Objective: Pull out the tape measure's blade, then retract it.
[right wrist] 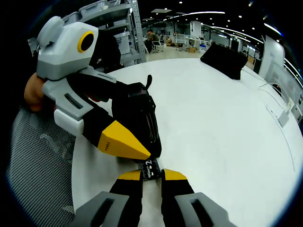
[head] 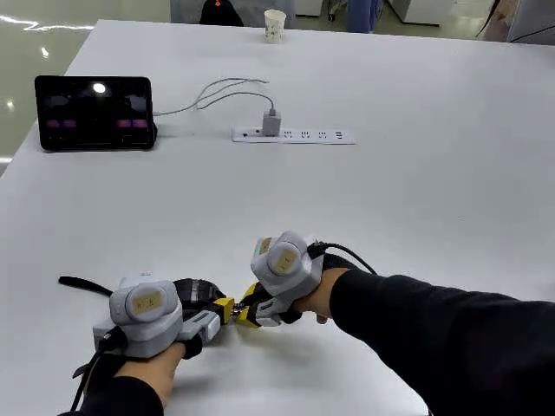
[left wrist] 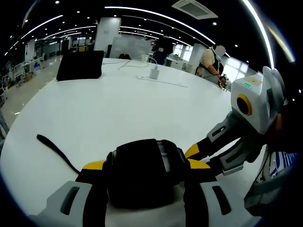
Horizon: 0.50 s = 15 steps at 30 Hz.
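The black rubber-cased tape measure [right wrist: 137, 111] lay on the white worktop [head: 347, 199], clenched in the left claw [left wrist: 147, 165]. The right claw [right wrist: 151, 176], directly opposite, pinched the barely drawn blade tip [right wrist: 149, 166]. The blade's axis ran straight between them.

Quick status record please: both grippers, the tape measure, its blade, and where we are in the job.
left gripper: shut on the tape measure, across its black case
right gripper: shut on the tip of the blade, close to the case
blade: barely out, a 2 showing
strap: loose on the table
stage: pull hardly begun
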{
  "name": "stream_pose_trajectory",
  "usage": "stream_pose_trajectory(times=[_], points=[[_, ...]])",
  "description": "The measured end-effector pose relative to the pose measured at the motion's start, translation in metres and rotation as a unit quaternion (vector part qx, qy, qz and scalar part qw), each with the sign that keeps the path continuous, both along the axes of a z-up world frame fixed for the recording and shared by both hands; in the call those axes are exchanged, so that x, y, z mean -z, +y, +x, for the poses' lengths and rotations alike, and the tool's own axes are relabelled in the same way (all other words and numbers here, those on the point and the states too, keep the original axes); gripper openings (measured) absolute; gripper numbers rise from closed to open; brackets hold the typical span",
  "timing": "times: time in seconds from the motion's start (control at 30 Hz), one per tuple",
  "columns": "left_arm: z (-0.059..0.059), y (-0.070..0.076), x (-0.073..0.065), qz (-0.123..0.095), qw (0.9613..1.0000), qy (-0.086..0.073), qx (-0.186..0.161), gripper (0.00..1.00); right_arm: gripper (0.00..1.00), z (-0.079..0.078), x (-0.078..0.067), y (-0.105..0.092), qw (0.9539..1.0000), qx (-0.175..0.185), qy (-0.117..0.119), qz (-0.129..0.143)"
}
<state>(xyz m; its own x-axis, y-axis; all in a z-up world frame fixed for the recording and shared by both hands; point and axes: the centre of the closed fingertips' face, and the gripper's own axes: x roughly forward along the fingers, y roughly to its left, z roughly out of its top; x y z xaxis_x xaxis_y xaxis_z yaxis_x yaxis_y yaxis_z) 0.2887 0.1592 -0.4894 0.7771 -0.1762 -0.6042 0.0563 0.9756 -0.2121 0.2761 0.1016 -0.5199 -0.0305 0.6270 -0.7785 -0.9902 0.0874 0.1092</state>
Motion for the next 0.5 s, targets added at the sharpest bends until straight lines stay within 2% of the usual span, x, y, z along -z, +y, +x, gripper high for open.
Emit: stream_pose_trajectory(times=[0.5], points=[[-0.0002,-0.0002,0.0004,0.001,1.0,-0.002,0.002,0.6,0.11,-0.0023,0.0013,0.0078,0.9999,-0.011,-0.004,0.003]])
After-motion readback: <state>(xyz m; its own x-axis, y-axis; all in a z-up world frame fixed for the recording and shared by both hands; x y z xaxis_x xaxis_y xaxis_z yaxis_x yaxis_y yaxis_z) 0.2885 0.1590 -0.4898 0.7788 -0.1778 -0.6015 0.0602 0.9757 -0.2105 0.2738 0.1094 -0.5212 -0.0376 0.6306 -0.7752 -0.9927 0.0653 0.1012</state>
